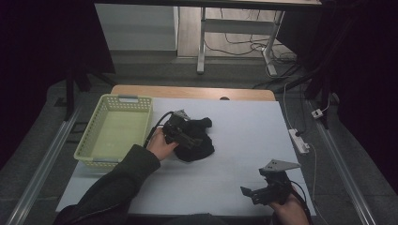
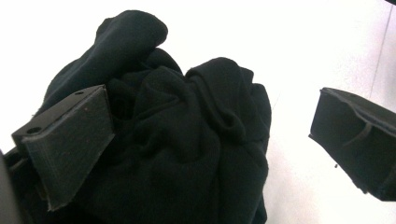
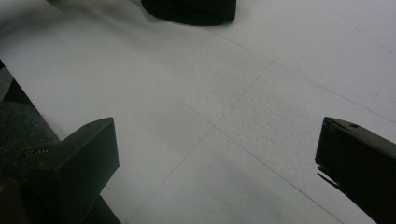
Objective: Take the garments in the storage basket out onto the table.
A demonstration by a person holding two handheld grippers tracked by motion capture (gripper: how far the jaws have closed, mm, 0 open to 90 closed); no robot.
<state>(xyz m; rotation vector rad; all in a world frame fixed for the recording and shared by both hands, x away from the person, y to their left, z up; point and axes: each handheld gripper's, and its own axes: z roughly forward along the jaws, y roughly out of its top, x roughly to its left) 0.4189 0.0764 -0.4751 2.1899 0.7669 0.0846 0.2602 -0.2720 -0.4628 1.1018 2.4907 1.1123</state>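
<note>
Jaws of the left gripper (image 1: 187, 136) are spreading wide around the crumpled black cloth (image 2: 187, 140); the right gripper (image 1: 263, 192) is gaping open, hovering near right over the white table (image 1: 244, 136).

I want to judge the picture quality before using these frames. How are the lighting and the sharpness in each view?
High view: dim, room edges nearly black, the black cloth shows little detail. Left gripper view: the white table is overexposed, cloth folds fairly clear. Right gripper view: even grey light, table texture sharp in the middle, the near jaws soft.
</note>
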